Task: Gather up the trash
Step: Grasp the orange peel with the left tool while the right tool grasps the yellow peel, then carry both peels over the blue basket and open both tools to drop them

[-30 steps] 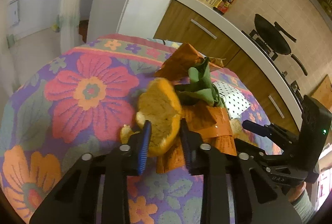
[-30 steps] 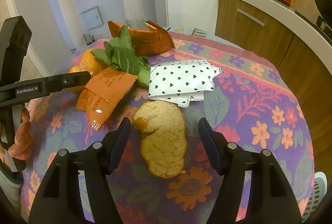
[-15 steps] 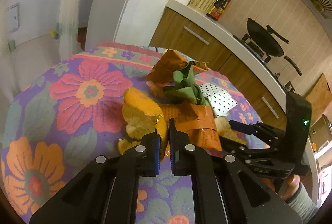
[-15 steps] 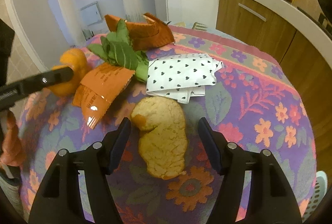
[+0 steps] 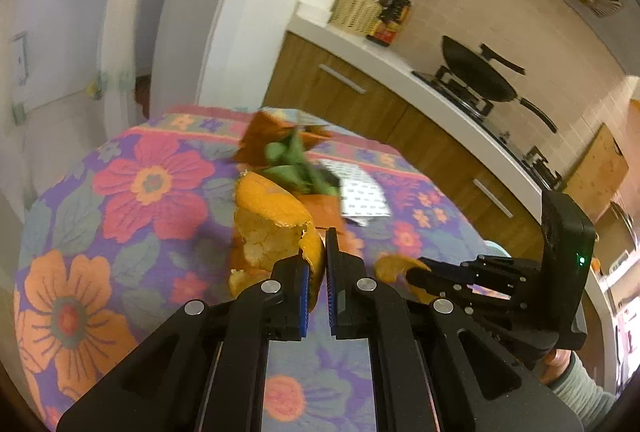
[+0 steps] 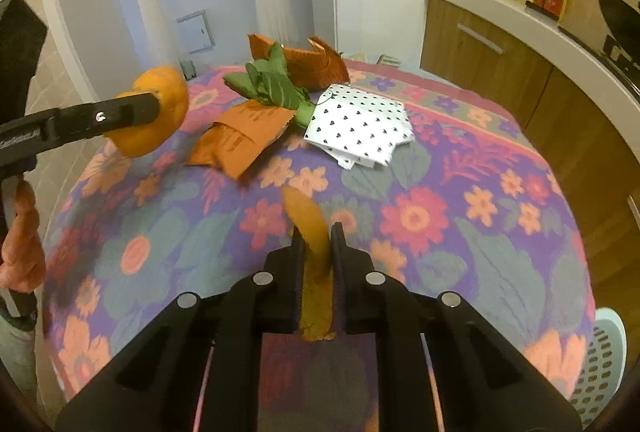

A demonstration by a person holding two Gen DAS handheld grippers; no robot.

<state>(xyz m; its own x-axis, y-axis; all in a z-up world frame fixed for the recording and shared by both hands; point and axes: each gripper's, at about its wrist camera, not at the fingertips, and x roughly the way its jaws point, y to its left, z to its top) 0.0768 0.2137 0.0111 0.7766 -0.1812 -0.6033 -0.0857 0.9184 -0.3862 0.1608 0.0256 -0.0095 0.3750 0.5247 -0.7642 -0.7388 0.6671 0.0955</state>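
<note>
Above tablecloth (image 6: pixel 460 252): each claw (image 5: pixel 316 264) (image 6: pixel 316 236) pinches peel; only right wrist shows basket (image 6: pixel 604 364), probably.

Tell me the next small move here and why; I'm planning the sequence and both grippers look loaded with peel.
Probably carry both loads off the table toward the perforated bin at its near right edge. The left gripper is shut on the large orange peel, and the right gripper pinches the peel strip clear of the flowered tablecloth; neither can take more.
</note>
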